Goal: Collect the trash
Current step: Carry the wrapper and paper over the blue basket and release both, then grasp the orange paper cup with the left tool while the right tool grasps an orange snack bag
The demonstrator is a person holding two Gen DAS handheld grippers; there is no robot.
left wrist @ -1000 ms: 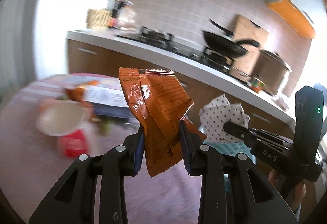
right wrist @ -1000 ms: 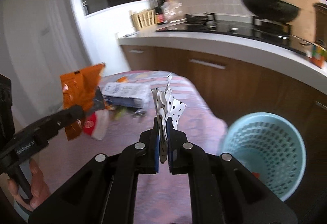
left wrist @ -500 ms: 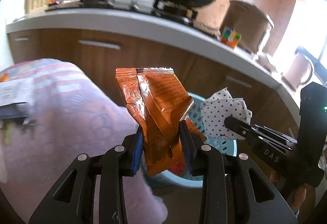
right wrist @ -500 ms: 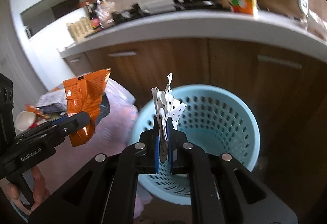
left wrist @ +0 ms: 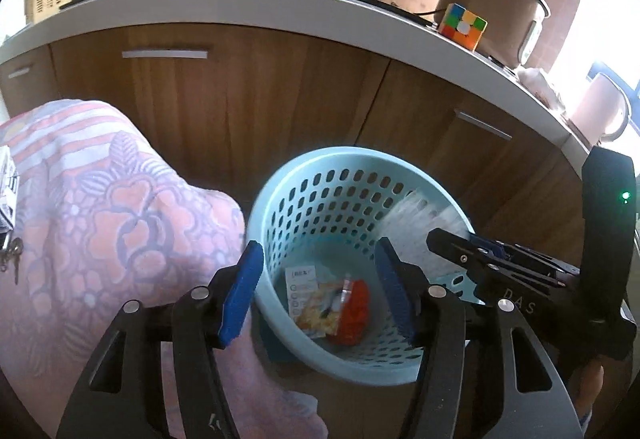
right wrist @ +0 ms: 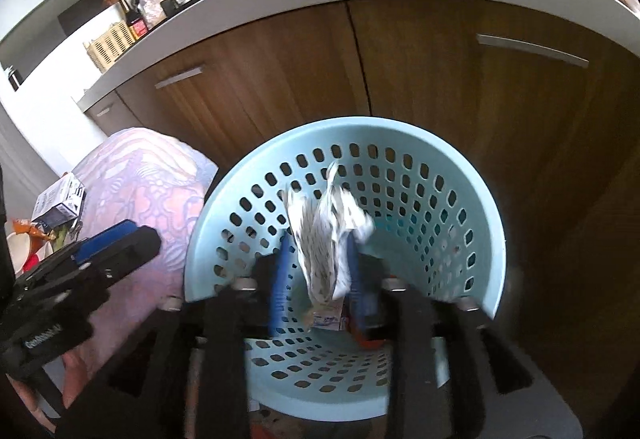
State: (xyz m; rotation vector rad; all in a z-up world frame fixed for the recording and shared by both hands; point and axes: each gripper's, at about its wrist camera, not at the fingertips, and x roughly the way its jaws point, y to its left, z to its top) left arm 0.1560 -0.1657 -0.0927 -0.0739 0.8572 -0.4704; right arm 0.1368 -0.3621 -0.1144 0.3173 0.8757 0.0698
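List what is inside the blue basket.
At the bottom of the blue basket lie a white printed packet, a yellow wrapper and an orange-red wrapper. A dotted white paper hangs above. Whatever lies under them is covered.

Pale blue basket on floor beside cloth-covered table.
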